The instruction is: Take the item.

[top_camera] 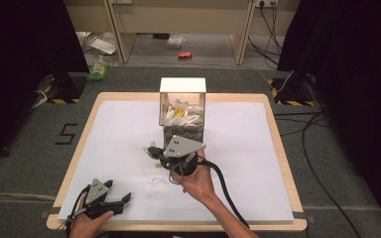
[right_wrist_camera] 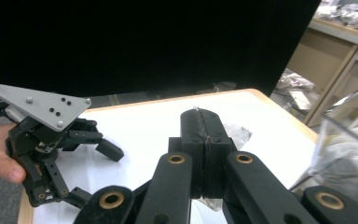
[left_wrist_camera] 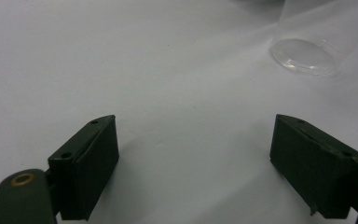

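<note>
**High view: right claw is pinching a packet by the box**

The right claw (top_camera: 151,151) is hovering just in front of the clear box (top_camera: 182,79), pressed together on a small pale packet (top_camera: 155,154). A clear cup (top_camera: 154,179) is lying on the desk (top_camera: 238,163) near it, towards the person. The left claw (top_camera: 120,192) is resting at the near left corner, spread and holding nothing.

In the left gripper view, the left claw (left_wrist_camera: 193,158) is gaping wide over bare white desk, with the cup (left_wrist_camera: 303,56) well ahead and to one side, its base facing the camera.

In the right gripper view, the right claw (right_wrist_camera: 206,123) is clamping the packet (right_wrist_camera: 237,133) by a thin edge; the packet is looking crinkled, translucent and flimsy, sticking out beyond the tips. The left claw (right_wrist_camera: 95,175) is waiting open, and the box (right_wrist_camera: 349,140) is standing just beside.

Judging from this, the packet is risking slipping or tearing, since so little of it is being held. The light cup is likely to roll or skid if nudged, because nothing is steadying it.
</note>
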`<state>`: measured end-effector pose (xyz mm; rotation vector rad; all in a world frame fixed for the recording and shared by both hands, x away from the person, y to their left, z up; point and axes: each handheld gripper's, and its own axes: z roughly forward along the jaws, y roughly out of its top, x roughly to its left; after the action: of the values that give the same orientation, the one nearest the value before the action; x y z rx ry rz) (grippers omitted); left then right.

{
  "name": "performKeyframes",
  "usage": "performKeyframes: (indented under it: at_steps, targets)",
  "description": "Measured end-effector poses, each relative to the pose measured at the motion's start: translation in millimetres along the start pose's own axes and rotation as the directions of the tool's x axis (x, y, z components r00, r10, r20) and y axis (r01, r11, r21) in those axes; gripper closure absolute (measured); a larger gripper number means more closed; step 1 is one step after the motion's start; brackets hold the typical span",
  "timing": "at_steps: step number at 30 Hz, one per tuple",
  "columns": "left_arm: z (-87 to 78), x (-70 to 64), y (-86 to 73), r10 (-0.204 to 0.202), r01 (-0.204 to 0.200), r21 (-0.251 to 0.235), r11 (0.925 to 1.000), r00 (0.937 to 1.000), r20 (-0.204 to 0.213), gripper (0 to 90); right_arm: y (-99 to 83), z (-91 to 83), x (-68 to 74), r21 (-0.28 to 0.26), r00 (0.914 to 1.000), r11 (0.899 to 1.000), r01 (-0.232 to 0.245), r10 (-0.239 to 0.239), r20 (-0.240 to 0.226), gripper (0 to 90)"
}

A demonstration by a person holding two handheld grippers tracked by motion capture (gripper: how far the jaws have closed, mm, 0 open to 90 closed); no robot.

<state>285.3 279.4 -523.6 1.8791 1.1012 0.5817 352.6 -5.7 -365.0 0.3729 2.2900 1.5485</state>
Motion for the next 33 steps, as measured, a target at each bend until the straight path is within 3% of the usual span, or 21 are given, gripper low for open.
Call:
performKeyframes:
  at_steps: [13,33]
  targets:
    - [0.0,0.0,0.0,0.000,0.000,0.000,1.0000,1.0000,0.000,14.6,-16.2,14.3,6.0,0.034,0.9994,0.999,-0.013,0.015,-0.032,90.0]
    - [-0.1,0.2,0.0,0.001,-0.001,0.000,1.0000,1.0000,0.000,14.6,-44.5,22.6,10.2,0.096,0.9963,0.994,-0.051,0.057,-0.065,90.0]
